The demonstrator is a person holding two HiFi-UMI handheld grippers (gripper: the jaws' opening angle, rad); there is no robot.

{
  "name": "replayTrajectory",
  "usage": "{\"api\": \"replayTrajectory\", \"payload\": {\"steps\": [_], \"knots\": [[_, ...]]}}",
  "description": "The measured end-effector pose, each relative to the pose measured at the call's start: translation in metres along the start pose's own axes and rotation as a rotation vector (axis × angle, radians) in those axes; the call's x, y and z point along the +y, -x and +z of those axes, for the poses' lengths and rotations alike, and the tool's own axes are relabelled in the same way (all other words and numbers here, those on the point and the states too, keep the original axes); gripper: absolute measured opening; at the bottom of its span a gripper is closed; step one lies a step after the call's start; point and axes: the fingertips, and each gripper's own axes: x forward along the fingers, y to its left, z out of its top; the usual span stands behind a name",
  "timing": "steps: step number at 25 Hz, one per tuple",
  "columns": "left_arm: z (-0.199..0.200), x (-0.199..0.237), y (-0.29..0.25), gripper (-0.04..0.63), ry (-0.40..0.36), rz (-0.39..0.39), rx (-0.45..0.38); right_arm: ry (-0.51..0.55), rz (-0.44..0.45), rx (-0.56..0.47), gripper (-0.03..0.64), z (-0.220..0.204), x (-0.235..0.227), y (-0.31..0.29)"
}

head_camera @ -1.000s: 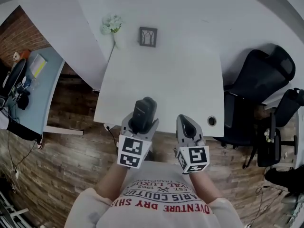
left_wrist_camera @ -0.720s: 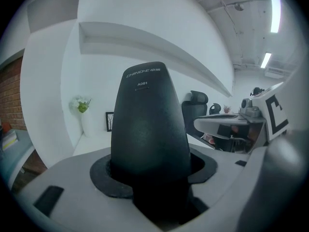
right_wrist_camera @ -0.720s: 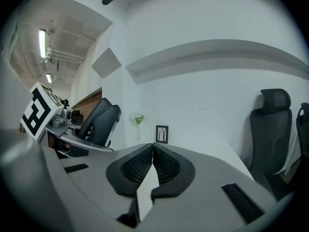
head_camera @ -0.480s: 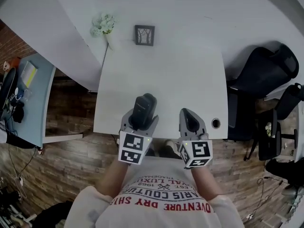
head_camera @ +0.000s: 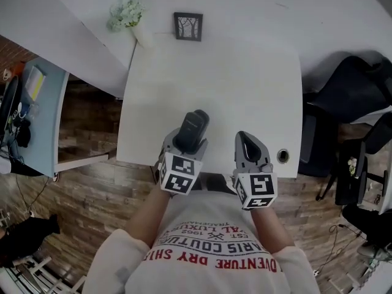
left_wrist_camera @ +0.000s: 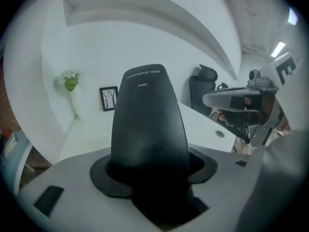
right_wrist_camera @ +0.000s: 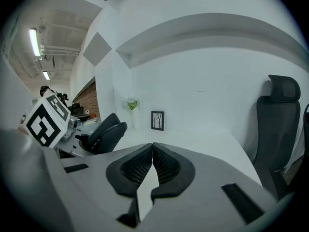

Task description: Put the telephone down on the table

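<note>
We are clamping the black plastic telephone handset (head_camera: 191, 130) in our left gripper (head_camera: 182, 150), seemingly over the six o'clock edge of the white rectangular table (head_camera: 245, 84). Our right gripper (head_camera: 249, 152), at its three o'clock, is pinched together on nothing. Releasing here, so near the edge, could tip the handset off. The small dark-framed picture (head_camera: 188, 26) at twelve o'clock is standing well apart.

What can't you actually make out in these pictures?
- Lower end of the telephone: in the left gripper view it is buried between the jaws of the left gripper.
- How high the telephone is above the table: the head view looks steeply down on it.
- Drawing in the frame: too small in the head view.
- Table's near edge: partly covered in the head view by the left gripper and the right gripper.
</note>
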Motion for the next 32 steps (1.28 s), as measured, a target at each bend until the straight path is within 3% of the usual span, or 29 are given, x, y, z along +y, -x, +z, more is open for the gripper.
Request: {"api": "replayTrajectory", "payload": {"steps": [12,17,25,32], "knots": [[-0.04,-0.002,-0.087,0.291,-0.029,0.009,0.227,0.04,0.027,0.107,0.025,-0.045,-0.025,-0.036],[-0.064,-0.003,-0.104,0.291,-0.005,0.016,0.304,0.03,0.042,0.113,0.025,-0.05,-0.032,-0.044],[-0.078,-0.007,-0.118,0.295,0.001,0.016,0.401,-0.007,0.033,0.13,0.025,-0.057,-0.045,-0.042],[-0.078,-0.008,-0.126,0.298,0.026,0.042,0.423,-0.059,0.034,0.134,0.025,-0.056,-0.053,-0.037]]}}
